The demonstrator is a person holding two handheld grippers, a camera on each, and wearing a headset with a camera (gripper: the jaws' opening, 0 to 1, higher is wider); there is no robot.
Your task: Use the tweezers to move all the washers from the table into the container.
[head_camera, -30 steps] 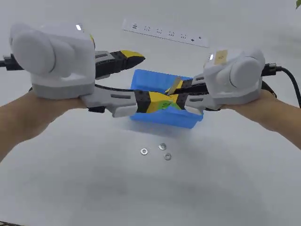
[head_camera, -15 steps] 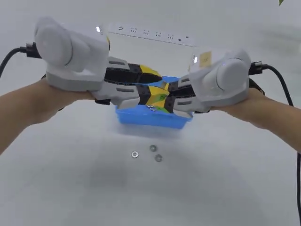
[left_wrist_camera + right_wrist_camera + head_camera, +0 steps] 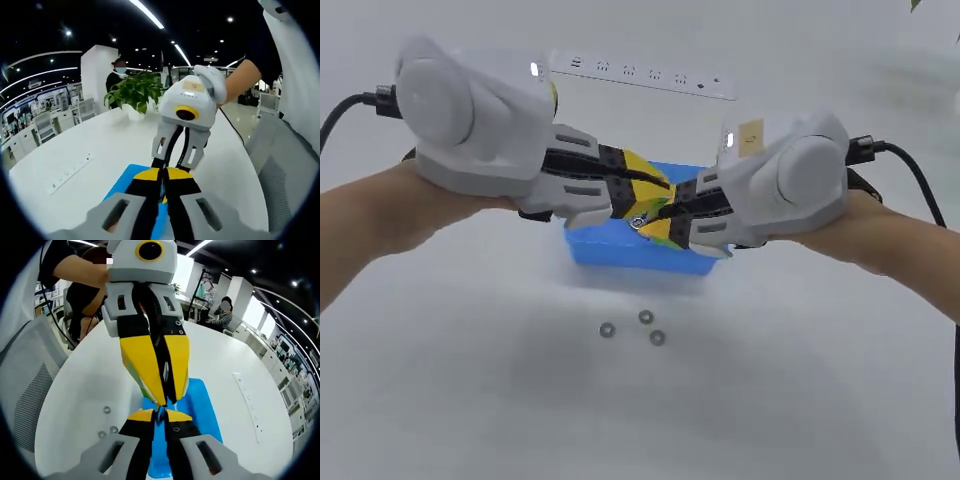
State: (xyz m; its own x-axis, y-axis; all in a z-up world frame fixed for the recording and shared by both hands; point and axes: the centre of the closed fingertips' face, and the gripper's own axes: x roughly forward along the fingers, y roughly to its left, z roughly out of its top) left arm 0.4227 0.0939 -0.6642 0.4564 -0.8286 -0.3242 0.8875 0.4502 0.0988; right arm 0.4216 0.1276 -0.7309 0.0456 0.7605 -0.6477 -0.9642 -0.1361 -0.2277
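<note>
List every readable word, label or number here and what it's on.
No text is legible.
Yellow sticker on the right gripper: print too small to read.
Power strip: markings too blurred to read.

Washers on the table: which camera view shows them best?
The head view: all three washers lie unobstructed on the white table, near the blue container. The right gripper view catches them small, near its lower left. The left gripper view faces the container and the right gripper.
</note>
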